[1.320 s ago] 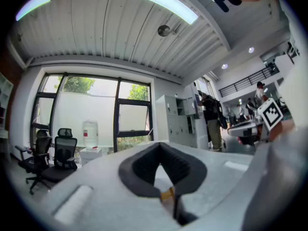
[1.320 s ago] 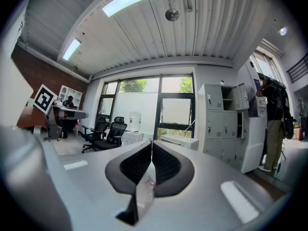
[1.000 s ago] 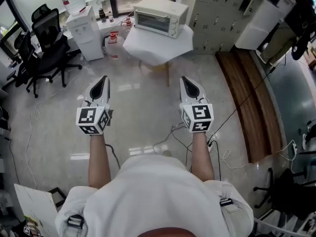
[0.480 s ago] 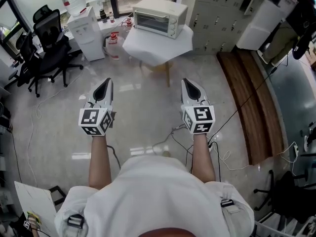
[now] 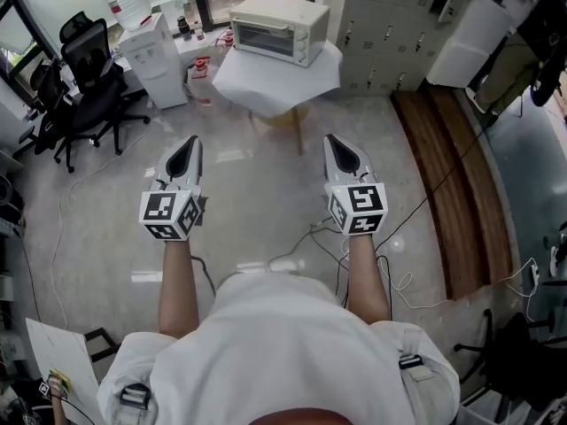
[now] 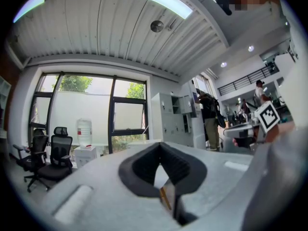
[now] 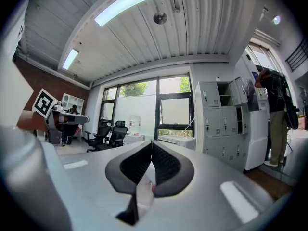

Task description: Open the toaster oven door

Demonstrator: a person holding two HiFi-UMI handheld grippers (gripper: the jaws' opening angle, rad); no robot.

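Note:
The cream toaster oven [image 5: 270, 27] stands with its glass door closed on a table under a white cloth [image 5: 276, 80], far ahead in the head view. Both grippers are held level over the bare floor, well short of the table and apart from it. The left gripper [image 5: 184, 151] has its jaws together with nothing in them; in its own view the tips [image 6: 160, 145] meet. The right gripper [image 5: 341, 150] is shut and empty too, its dark pads [image 7: 163, 165] closing to a point. Just right of that point I see the toaster oven [image 7: 176, 141] as a small pale box.
Black office chairs [image 5: 81, 82] and a water dispenser [image 5: 149, 50] stand to the table's left. Grey lockers [image 5: 390, 20] fill the back right. A wooden floor strip [image 5: 454, 180] and loose cables [image 5: 312, 242] lie on the right. A person [image 7: 275, 113] stands by the lockers.
The person has walked forward with both grippers: the floor has slid back under them and the toaster oven has shifted slightly left in the head view. Both pairs of jaws stay shut.

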